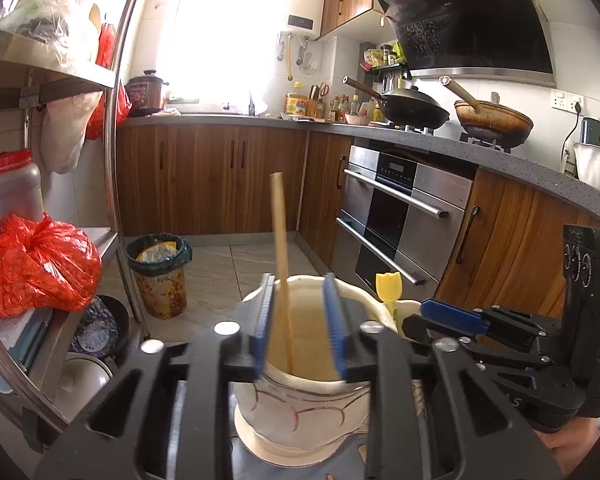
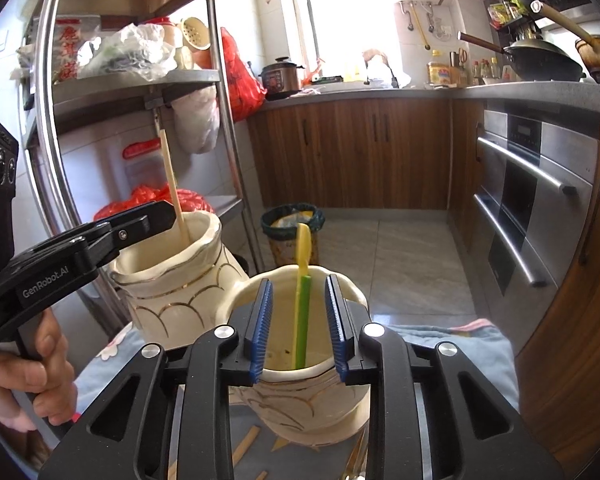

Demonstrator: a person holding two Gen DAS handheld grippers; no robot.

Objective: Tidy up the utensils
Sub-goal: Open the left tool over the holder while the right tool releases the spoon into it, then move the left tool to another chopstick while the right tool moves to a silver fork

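Note:
Two cream ceramic holders with gold lines stand side by side on a blue cloth. My left gripper (image 1: 300, 324) is open above the left holder (image 1: 300, 412), which has a wooden chopstick (image 1: 280, 264) standing in it, free of the pads. My right gripper (image 2: 300, 326) is open above the right holder (image 2: 312, 400), which has a yellow-green utensil (image 2: 303, 300) standing in it, untouched. The left holder (image 2: 176, 280) and chopstick (image 2: 172, 184) also show in the right wrist view, with the left gripper beside them.
Loose chopsticks (image 2: 246, 446) lie on the blue cloth (image 2: 460, 344) before the holders. A steel shelf rack (image 2: 216, 80) with bags stands left. A lined bin (image 2: 292, 232) is on the tiled floor. Oven (image 1: 400, 216) and counter run along the right.

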